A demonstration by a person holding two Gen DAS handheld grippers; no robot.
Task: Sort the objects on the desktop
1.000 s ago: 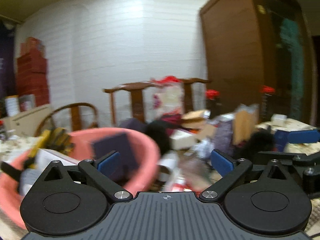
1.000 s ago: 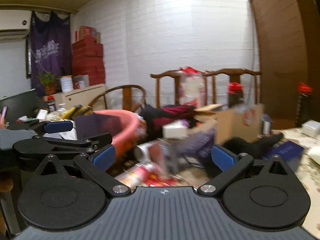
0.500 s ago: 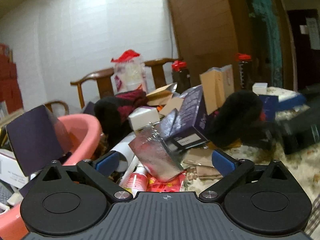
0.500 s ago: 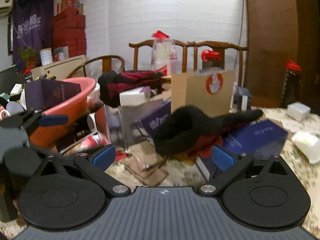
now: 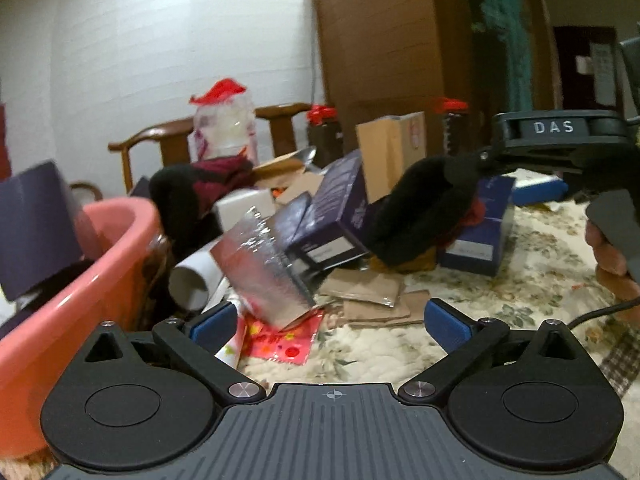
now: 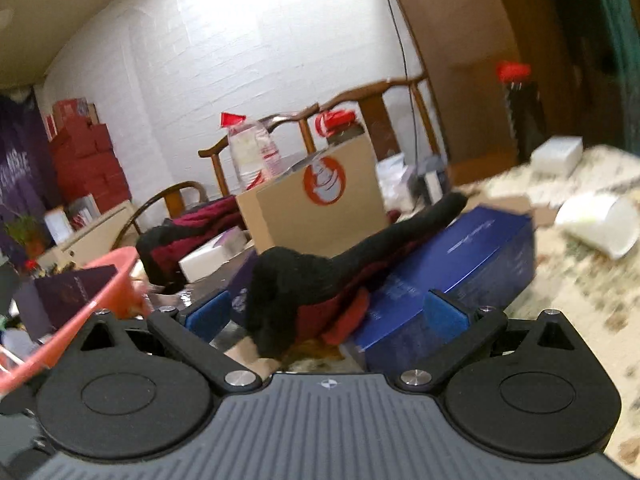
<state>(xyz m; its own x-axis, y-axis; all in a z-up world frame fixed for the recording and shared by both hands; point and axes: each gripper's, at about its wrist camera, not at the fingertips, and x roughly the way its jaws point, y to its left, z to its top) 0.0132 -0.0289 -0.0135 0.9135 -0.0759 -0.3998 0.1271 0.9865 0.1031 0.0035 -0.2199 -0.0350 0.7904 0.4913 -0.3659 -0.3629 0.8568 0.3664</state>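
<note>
A black sock (image 6: 304, 280) lies on the blue box (image 6: 460, 264) amid tabletop (image 5: 520, 280) clutter, between the right gripper (image 6: 324, 316)'s spread jaws. The left gripper (image 5: 332, 320), also spread and empty, faces a silver pack (image 5: 264, 268) beside the pink basin (image 5: 80, 280).

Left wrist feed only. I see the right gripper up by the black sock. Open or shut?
Observer: The right gripper is open. In its own view the sock lines up between the pads, and neither pad seems to touch it.
Operator: What is the sock lying on?
Observer: It is draped over a red cloth and the edge of a blue box, with its toe end pointing away along the box top.
Operator: Anything to the right of that box?
Observer: A white cup lies on its side on the tablecloth, apart from the box.
</note>
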